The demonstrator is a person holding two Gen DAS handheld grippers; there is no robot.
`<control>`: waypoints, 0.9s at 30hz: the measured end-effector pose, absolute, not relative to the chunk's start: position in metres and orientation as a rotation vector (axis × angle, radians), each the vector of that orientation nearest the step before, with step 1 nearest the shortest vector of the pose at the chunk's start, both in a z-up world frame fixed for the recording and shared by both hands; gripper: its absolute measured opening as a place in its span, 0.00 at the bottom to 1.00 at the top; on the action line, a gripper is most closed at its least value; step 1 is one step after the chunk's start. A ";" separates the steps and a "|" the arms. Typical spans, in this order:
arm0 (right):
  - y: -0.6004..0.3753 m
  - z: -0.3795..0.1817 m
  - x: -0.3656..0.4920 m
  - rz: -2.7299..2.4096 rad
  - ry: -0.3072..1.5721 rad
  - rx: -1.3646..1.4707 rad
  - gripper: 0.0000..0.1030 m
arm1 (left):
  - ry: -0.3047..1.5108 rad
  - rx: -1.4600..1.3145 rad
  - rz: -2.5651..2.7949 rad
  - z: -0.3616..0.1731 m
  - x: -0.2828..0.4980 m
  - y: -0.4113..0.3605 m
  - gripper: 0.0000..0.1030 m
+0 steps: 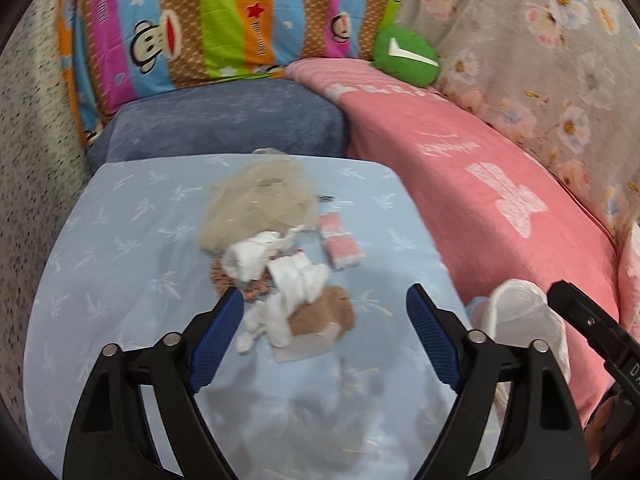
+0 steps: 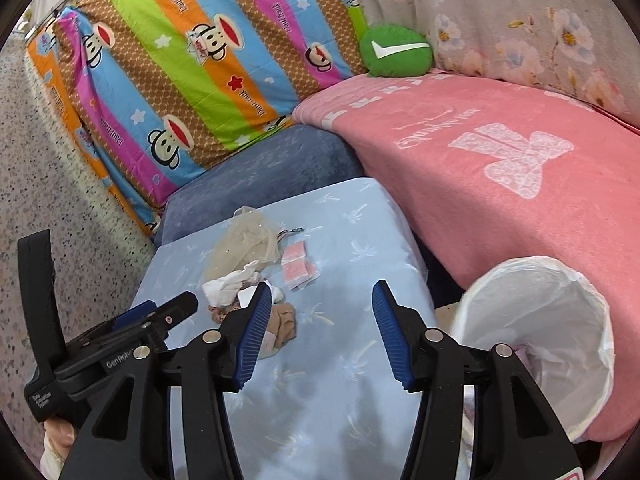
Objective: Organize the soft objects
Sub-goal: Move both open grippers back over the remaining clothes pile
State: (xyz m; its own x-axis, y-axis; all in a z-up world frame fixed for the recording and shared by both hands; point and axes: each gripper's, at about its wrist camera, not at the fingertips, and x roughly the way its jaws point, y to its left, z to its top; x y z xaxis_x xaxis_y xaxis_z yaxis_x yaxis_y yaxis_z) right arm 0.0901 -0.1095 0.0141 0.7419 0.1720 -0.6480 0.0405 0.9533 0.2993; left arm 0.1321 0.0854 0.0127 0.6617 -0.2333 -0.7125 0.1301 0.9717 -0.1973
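Bright, even light is seen throughout, soft shadows are thrown on the pale blue cover [image 1: 120, 240], and edges are bent by fisheye distortion.

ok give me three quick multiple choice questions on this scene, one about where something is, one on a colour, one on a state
1. Where does the pile of soft items lie?
A. on the light blue cushion
B. on the pink blanket
C. inside the white bin bag

2. What colour is the round pillow with the white tick?
A. red
B. green
C. yellow

3. How do the left gripper and the right gripper stand?
A. both shut on cloth
B. one open, one shut
C. both open, holding nothing

Answers: 1 A, the pile rests on the blue cover. 2 B, it is plainly green. 3 C, each pair of jaws is spread wide with nothing between.
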 end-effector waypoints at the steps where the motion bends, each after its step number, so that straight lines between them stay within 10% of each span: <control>1: -0.103 0.010 0.099 0.082 0.745 0.300 0.52 | 0.823 -0.145 -0.193 0.011 0.136 0.093 0.82; 27: -0.021 -0.133 0.296 0.096 0.984 0.253 0.53 | 0.976 -0.190 -0.172 -0.078 0.292 0.148 0.86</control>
